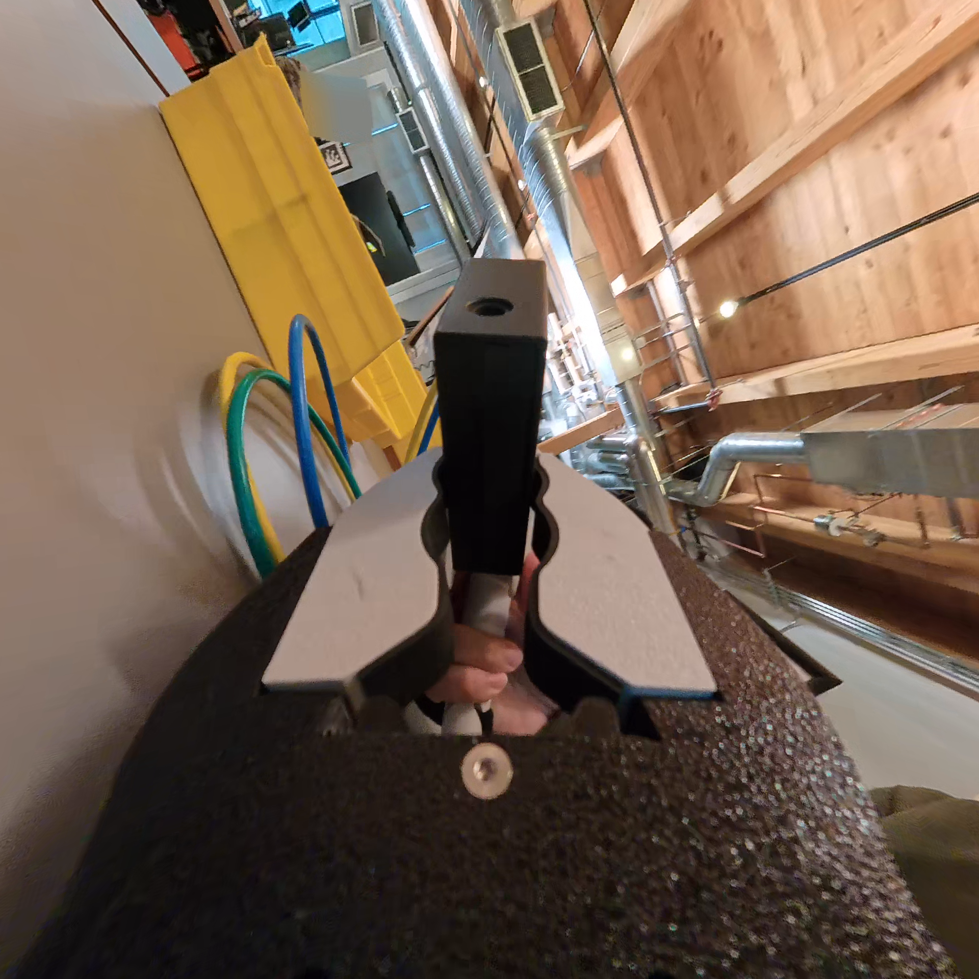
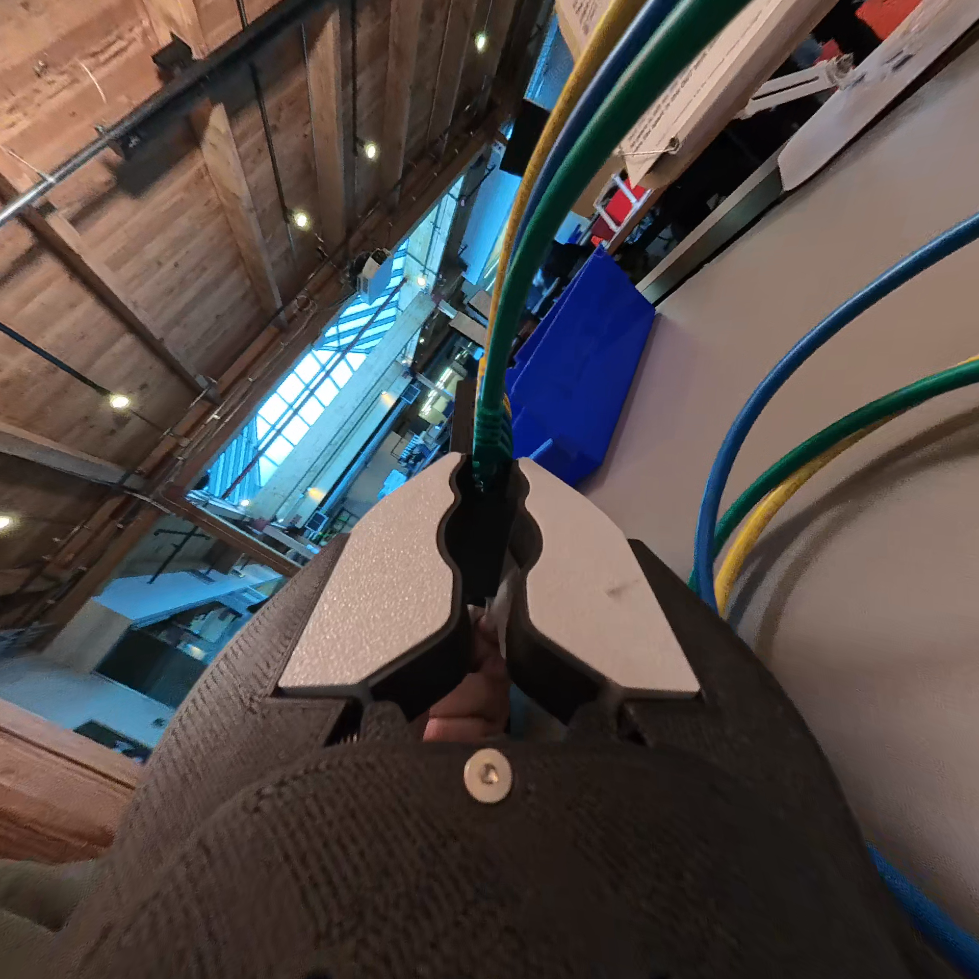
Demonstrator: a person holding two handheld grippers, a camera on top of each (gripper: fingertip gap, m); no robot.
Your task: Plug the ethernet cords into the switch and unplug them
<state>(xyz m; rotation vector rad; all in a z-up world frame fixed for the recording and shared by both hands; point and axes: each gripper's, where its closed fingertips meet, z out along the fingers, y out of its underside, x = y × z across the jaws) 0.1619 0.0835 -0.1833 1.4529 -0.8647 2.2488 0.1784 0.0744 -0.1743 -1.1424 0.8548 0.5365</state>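
In the left wrist view my left gripper point(image 1: 490, 466) is shut on the black switch point(image 1: 492, 402), which I see end-on, sticking out forward between the grey fingers point(image 1: 371, 572). Its ports are hidden. Green point(image 1: 238, 477), blue point(image 1: 302, 424) and yellow point(image 1: 238, 360) ethernet cords loop over the beige table point(image 1: 79, 477) to its left. In the right wrist view my right gripper point(image 2: 490, 469) is shut at the green cord's plug point(image 2: 490, 439), with a narrow black part point(image 2: 484, 535) between the fingers. The green cord point(image 2: 508, 296) runs away forward, with a yellow cord point(image 2: 535, 175) beside it.
A yellow bin point(image 1: 275, 212) stands on the table beyond the cords. In the right wrist view a blue bin point(image 2: 577, 371) and a cardboard box point(image 2: 688, 90) stand on the table point(image 2: 847, 318). Blue point(image 2: 741, 424) and green cord loops lie at the right. Both views tilt up at a wooden ceiling.
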